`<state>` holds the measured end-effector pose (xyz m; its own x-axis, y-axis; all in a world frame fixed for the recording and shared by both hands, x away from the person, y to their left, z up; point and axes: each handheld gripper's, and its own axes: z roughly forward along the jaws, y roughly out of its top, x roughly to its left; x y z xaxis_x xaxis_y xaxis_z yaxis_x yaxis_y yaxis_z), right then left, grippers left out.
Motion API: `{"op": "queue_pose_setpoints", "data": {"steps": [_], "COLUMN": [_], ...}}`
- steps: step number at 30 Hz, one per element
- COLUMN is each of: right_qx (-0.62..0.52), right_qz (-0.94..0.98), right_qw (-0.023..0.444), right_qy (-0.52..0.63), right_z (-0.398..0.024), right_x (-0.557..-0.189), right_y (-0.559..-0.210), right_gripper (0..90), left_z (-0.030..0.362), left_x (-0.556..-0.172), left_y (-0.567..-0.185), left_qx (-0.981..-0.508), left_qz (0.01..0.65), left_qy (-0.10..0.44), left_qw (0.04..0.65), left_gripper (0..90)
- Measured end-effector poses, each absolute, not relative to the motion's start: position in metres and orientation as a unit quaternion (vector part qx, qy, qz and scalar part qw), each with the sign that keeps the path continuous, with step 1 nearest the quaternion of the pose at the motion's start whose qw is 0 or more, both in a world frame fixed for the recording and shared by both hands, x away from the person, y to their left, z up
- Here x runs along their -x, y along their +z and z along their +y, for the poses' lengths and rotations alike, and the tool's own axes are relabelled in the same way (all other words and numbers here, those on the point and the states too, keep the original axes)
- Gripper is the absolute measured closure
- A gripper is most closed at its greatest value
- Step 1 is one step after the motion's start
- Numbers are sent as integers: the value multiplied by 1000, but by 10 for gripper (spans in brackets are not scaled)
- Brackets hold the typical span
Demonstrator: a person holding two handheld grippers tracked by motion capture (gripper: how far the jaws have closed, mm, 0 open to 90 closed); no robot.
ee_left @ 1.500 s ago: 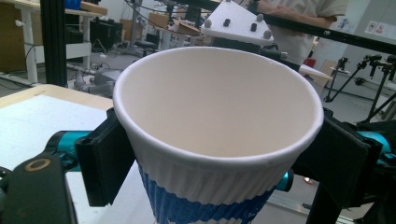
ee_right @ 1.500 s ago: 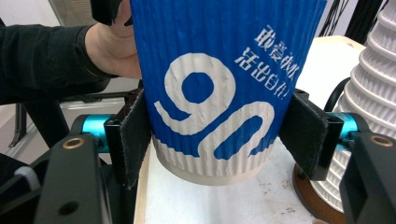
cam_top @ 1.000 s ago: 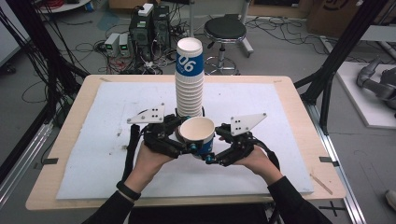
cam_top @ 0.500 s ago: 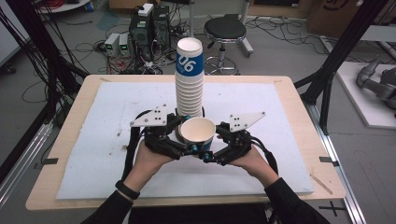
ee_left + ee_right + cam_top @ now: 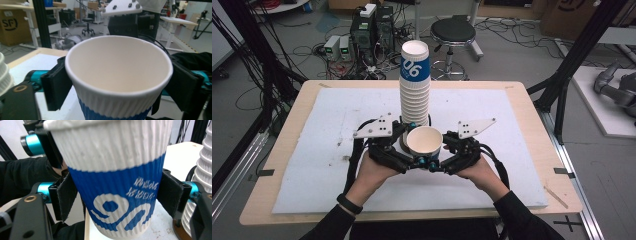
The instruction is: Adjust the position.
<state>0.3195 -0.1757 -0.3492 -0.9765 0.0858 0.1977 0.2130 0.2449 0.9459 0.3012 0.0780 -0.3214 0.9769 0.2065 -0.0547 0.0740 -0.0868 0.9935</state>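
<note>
A single ribbed paper cup (image 5: 424,141), white above and blue below, is seen at the centre of the high view, just in front of the tall stack of paper cups (image 5: 414,90). Compared with the earlier frames, the cup and both hands are found in almost the same place; only the grey plate on the left gripper (image 5: 412,161) has been turned slightly.

In the left gripper view the cup (image 5: 117,82) is seen mouth-up between the two black pads; the left pad lies against its wall just under the rim. These jaws have just been opening, and whether they press on the cup cannot be told.

In the right gripper view the right gripper (image 5: 117,192) is set around the blue band of the cup (image 5: 112,177), with both pads against its sides. These jaws have just been closing, with the cup between them. The white mat (image 5: 512,150) lies beneath on the wooden table (image 5: 277,155).
</note>
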Motion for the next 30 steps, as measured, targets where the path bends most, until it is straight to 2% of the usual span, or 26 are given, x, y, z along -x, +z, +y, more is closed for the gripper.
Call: {"op": "queue_pose_setpoints", "data": {"steps": [3,12,26,30], "right_qx": [95,106,114,110], "right_qz": [-786,-762,-744,-747], "right_qw": [47,29,28,29], "right_qy": [-609,-639,-658,-655], "right_z": [-177,-191,-197,-194], "right_x": [-319,-321,-319,-318], "right_y": [-348,-339,-334,-335], "right_gripper": [239,242,243,243], "left_z": [81,90,67,64], "left_x": [-301,-304,-308,-309], "left_y": [-321,-329,-354,-356], "left_qx": [-730,-726,-751,-751], "left_qz": [100,113,127,132], "left_qy": [47,41,13,0], "left_qw": [674,677,648,647], "left_gripper": [95,94,95,145]}}
